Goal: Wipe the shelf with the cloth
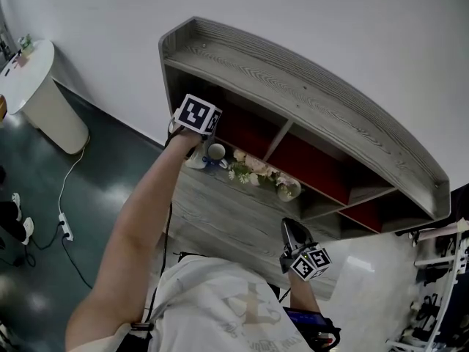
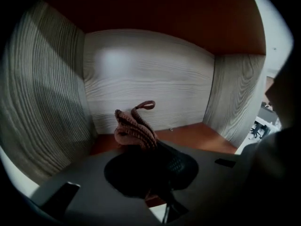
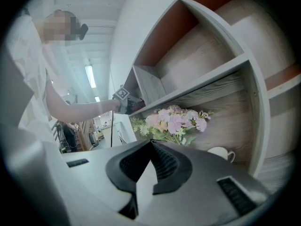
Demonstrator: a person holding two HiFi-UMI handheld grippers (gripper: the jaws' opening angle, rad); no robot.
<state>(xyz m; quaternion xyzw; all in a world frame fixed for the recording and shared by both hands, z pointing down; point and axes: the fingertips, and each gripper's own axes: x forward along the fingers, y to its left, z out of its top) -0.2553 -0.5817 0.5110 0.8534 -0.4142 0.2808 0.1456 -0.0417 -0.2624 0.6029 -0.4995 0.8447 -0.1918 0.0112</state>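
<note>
The grey wood shelf unit (image 1: 308, 86) with red back panels stands against the white wall. My left gripper (image 1: 196, 116) reaches into its leftmost upper compartment. In the left gripper view the left gripper (image 2: 153, 145) is shut on a bunched brownish-pink cloth (image 2: 134, 128), held just above the compartment's orange floor (image 2: 197, 135) in front of the wood wall (image 2: 150, 79). My right gripper (image 1: 297, 239) hangs low by the person's waist, away from the shelf. Its jaws (image 3: 151, 142) are shut with nothing in them.
On the lower shelf board stand a white cup (image 1: 216, 151) (image 3: 221, 153), a bunch of pink and white flowers (image 1: 245, 169) (image 3: 174, 121) and a small glass vase (image 1: 288, 189). A white round table (image 1: 29, 72) and a power strip (image 1: 64, 227) are at left.
</note>
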